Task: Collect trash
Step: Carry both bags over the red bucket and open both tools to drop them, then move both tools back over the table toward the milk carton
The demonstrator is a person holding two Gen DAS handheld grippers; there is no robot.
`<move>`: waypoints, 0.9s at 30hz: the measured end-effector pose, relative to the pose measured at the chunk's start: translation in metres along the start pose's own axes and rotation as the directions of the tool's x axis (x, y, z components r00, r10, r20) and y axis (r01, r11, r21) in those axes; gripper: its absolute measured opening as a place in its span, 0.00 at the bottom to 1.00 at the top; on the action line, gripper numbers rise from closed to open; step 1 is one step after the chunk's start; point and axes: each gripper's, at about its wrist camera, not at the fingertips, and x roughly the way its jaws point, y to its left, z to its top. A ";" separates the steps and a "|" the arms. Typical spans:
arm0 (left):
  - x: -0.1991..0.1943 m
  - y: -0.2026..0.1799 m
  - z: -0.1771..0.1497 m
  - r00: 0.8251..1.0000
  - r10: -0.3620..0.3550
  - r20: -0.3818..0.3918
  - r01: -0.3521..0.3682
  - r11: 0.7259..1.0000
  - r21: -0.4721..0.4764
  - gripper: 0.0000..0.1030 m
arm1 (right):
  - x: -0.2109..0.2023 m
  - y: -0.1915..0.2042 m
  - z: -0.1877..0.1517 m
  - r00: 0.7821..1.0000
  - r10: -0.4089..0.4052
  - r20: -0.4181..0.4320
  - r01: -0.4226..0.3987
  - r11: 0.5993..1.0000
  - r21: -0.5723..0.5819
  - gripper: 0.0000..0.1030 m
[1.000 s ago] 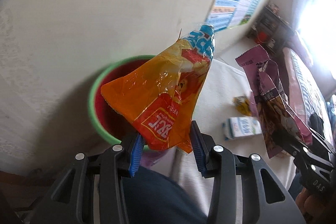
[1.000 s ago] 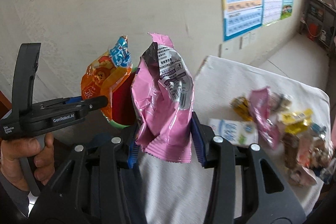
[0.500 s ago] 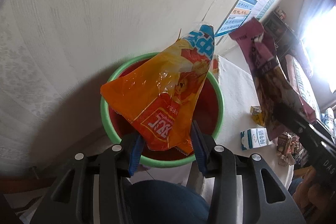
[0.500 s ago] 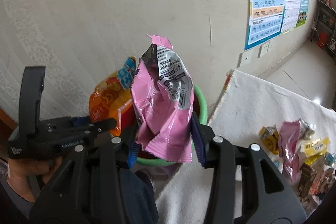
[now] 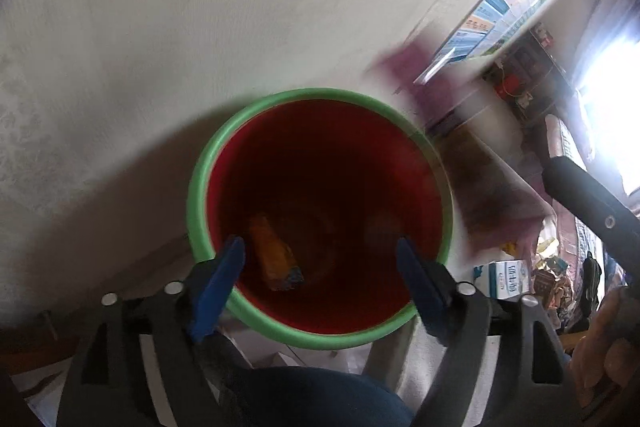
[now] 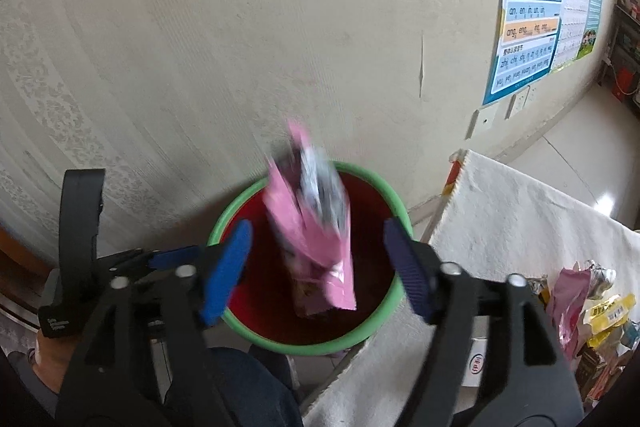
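A red bin with a green rim [image 5: 280, 103] stands against the wall, below both grippers; it also shows in the right wrist view [image 6: 384, 187]. My left gripper [image 5: 320, 267] is open and empty above the bin. The orange snack bag [image 5: 276, 259] lies at the bin's bottom. My right gripper [image 6: 320, 267] is open; the pink snack bag [image 6: 316, 231], blurred, is falling free between its fingers into the bin. It shows as a purple blur [image 5: 480, 195] in the left wrist view.
A table with a white cloth [image 6: 520, 211] stands right of the bin. A pile of wrappers [image 6: 592, 311] and a small white carton [image 5: 504, 275] lie on it. Posters [image 6: 532, 19] hang on the wall. My left gripper [image 6: 120, 267] appears at the bin's left.
Both grippers have opened above the bin. The orange bag dropped to the bin's bottom. The pink bag left the right gripper and is falling in.
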 end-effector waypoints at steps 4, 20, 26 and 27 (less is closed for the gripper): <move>-0.002 0.009 -0.008 1.000 0.003 0.000 -0.003 0.999 -0.032 0.83 | -0.002 -0.005 -0.003 1.000 -0.003 -0.001 0.003 1.000 0.025 0.74; -0.033 -0.055 -0.033 0.997 -0.061 0.046 0.059 0.998 0.033 0.92 | -0.092 -0.061 -0.055 0.995 -0.087 0.050 0.080 0.989 0.128 0.80; -0.026 -0.104 -0.048 0.994 -0.108 0.026 0.105 0.991 0.088 0.92 | -0.133 -0.102 -0.088 0.986 -0.158 0.057 0.146 0.974 0.174 0.80; -0.024 -0.116 -0.052 0.993 -0.115 0.022 0.112 0.988 0.105 0.92 | -0.139 -0.109 -0.093 0.983 -0.172 0.058 0.159 0.971 0.180 0.80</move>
